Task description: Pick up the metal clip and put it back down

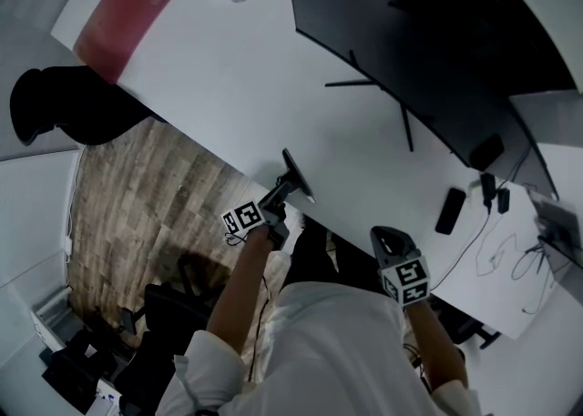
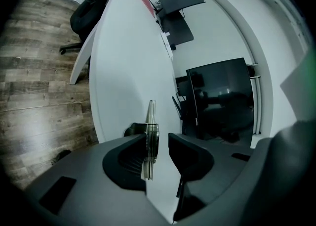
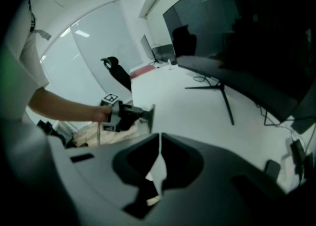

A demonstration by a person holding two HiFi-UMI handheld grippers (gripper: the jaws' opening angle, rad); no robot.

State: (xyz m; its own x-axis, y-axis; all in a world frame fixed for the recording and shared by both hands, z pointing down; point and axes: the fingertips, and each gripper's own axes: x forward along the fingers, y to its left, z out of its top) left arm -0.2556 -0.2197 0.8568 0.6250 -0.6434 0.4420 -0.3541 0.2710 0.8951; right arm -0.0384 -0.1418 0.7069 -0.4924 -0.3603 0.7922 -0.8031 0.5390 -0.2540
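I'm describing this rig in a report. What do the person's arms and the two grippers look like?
The left gripper and the right gripper are dark grey, with broad, rounded jaws. Each carries a white cube printed with black square markers: the left cube and the right cube. The person wears a white shirt with its sleeves pushed up, so the forearms are bare.

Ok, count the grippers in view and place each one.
2. The left gripper, at the near edge of the desk, stands open around the metal clip; the right gripper, shut and empty, is further right.
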